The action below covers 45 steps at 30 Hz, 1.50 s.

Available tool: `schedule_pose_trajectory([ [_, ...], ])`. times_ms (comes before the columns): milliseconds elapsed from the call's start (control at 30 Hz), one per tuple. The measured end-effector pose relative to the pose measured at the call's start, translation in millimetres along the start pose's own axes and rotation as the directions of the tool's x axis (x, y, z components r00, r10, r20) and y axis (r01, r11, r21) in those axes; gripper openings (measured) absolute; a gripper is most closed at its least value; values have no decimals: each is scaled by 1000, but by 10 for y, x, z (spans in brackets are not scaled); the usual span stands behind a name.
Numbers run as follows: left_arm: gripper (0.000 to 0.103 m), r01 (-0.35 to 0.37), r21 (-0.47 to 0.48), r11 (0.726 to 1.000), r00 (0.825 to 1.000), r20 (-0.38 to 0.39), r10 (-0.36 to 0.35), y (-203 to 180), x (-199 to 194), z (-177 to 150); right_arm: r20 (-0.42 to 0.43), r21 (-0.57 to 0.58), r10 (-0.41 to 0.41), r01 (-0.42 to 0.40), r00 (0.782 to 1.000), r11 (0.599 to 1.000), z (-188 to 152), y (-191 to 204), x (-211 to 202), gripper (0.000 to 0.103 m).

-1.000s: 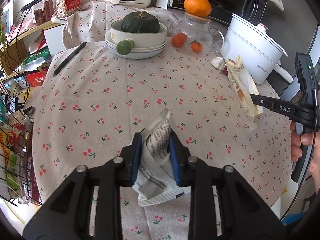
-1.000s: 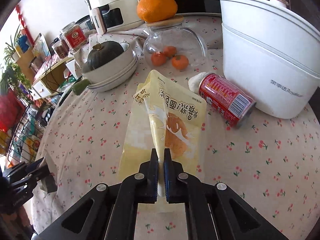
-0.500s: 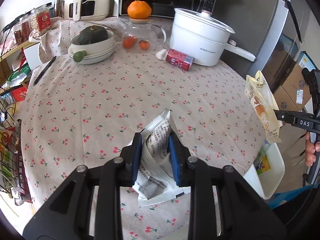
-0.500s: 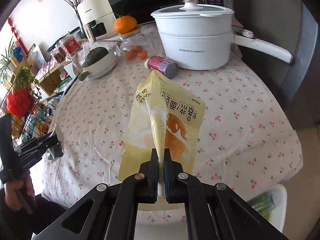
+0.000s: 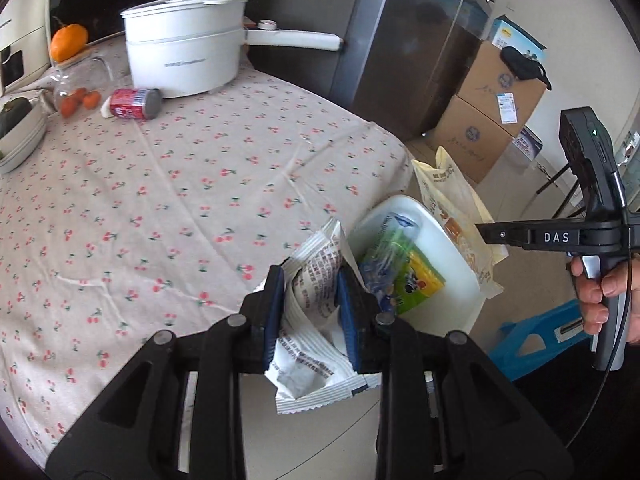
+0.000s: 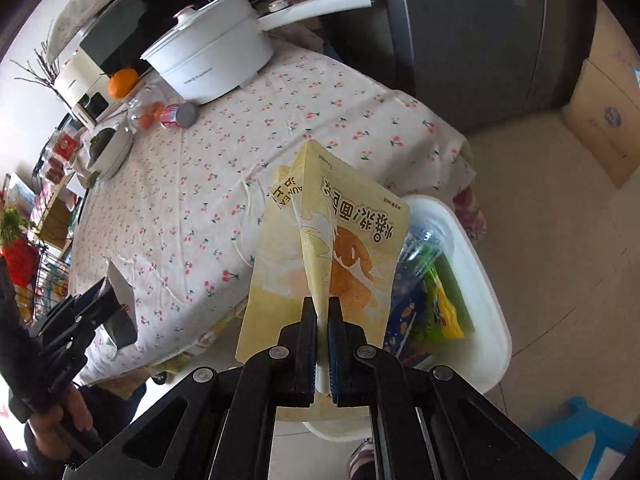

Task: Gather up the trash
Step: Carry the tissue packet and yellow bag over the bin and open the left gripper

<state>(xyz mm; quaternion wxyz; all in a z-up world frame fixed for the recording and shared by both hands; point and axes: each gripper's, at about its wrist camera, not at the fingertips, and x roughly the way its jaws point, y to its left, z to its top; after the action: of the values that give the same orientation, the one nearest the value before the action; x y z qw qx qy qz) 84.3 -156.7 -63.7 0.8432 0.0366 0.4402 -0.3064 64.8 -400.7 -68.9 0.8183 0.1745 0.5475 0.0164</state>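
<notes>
Hand-held grippers (image 5: 312, 308) (image 6: 322, 332) angled down over bin (image 6: 480, 264)

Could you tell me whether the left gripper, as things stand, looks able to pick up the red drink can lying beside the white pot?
Probably not yet: the left gripper is shut on a crumpled white printed wrapper, so its jaws are occupied. The red drink can itself lies unobstructed on the cherry-print tablecloth, well across the table.

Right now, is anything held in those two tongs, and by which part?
Yes. The left tongs squeeze a crumpled white printed wrapper across its middle. The right tongs pinch a yellow snack bag by a fold at its lower edge.
</notes>
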Motion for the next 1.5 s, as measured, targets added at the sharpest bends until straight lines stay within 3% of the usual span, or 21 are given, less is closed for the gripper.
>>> schedule_pose_trajectory([
  [300, 29, 88, 52, 995, 995, -49, -85, -719, 580, -22, -61, 62, -30, 34, 998, 997, -252, -473, 51, 6],
  [533, 30, 56, 72, 996, 996, -68, -51, -837, 845, -52, -70, 101, -29, 36, 997, 994, -290, -669, 31, 6],
  [667, 31, 96, 65, 993, 994, -60, -92, -800, 895, -72, -71, 104, -27, 34, 997, 994, -299, -710, 25, 6],
  [833, 61, 102, 76, 992, 993, -65, -97, -768, 817, -86, -75, 104, -29, 37, 997, 994, -298, -704, 36, 6],
  [1133, 78, 85, 105, 991, 996, -48, -80, -654, 548, -69, -84, 104, -32, 40, 996, 994, -278, -682, 76, 6],
  [1300, 84, 41, 118, 992, 999, -36, -37, -530, 400, -73, -89, 94, -33, 41, 995, 995, -252, -611, 106, 7],
  [1400, 88, 5, 112, 994, 999, -32, -2, -426, 318, -77, -88, 79, -37, 44, 995, 996, -229, -535, 115, 15],
  [1500, 92, -30, 102, 994, 999, -31, 33, -310, 220, -83, -70, 98, -15, 22, 997, 995, -191, -494, 87, 42],
])
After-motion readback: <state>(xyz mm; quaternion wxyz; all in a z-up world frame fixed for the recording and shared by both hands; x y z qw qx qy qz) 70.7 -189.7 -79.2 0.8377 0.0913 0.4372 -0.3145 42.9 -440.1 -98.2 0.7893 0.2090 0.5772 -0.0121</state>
